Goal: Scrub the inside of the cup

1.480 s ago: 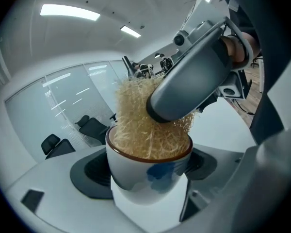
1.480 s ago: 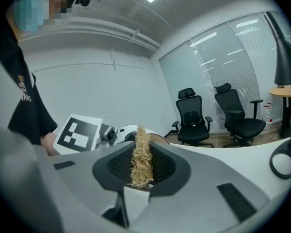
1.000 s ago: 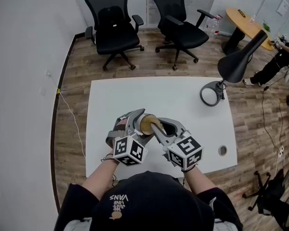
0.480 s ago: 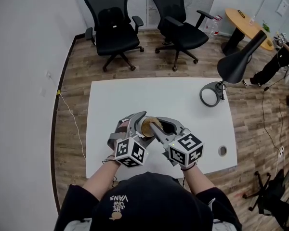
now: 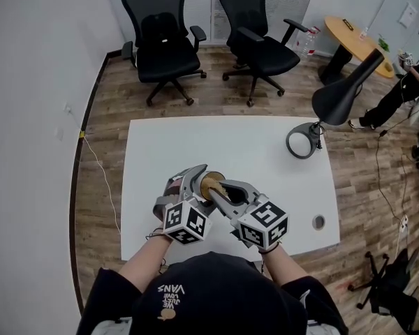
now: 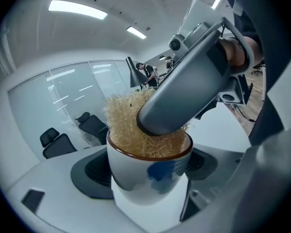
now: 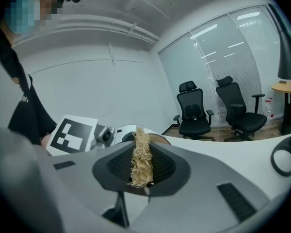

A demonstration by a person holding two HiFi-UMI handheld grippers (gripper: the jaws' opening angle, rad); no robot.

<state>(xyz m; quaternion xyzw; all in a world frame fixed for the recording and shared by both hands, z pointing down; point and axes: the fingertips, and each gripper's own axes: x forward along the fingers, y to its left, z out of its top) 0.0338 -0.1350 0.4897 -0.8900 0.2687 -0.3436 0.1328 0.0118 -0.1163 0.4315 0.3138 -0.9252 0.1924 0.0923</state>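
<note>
— Where is the cup (image 6: 131,166)?
— Over the table's (image 5: 265,145) near half, clamped between the left gripper's (image 6: 148,176) jaws.
— And the right gripper (image 7: 141,171)?
— Its jaws pinch a scrubber (image 7: 139,152), pushed down into the cup.

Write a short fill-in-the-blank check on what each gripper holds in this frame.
1. The left gripper is shut on a white cup with a ___ rim.
2. The right gripper is shut on a straw-coloured scrubber that is pushed ___ the cup.
3. Beyond the table stand ___ black office chairs.
Missing words: brown; into; two.
</note>
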